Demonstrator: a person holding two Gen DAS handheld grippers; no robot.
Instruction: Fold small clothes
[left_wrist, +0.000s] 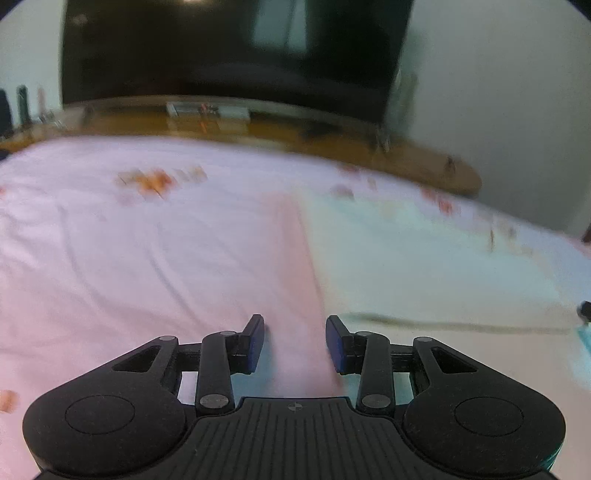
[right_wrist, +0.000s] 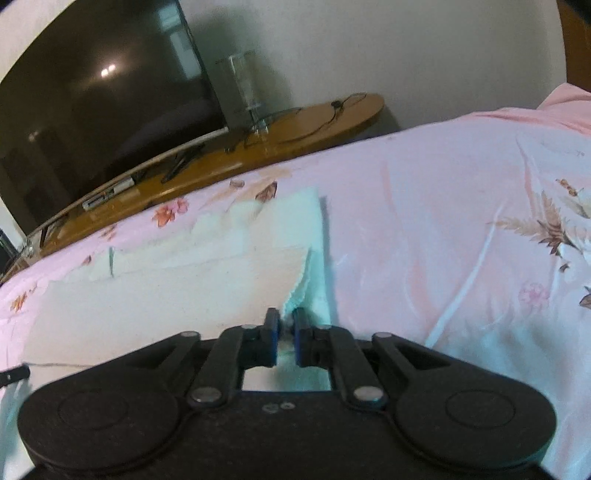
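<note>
A small pale mint-white garment (right_wrist: 207, 280) lies flat on the pink floral bedspread (right_wrist: 443, 221). Its folded right edge runs down to my right gripper (right_wrist: 286, 317). The right jaws stand a narrow gap apart with the garment's near corner between them, and the pads do not visibly press it. In the blurred left wrist view the same garment (left_wrist: 424, 258) lies to the right. My left gripper (left_wrist: 295, 326) hovers open over the pink bedspread (left_wrist: 147, 258) just left of the garment's edge, with nothing held.
Beyond the bed's far edge stands a long wooden TV stand (right_wrist: 295, 140) with a large dark television (right_wrist: 103, 110), a clear glass vase (right_wrist: 243, 92), cables and small items. A plain wall is behind. The bedspread stretches far to the right.
</note>
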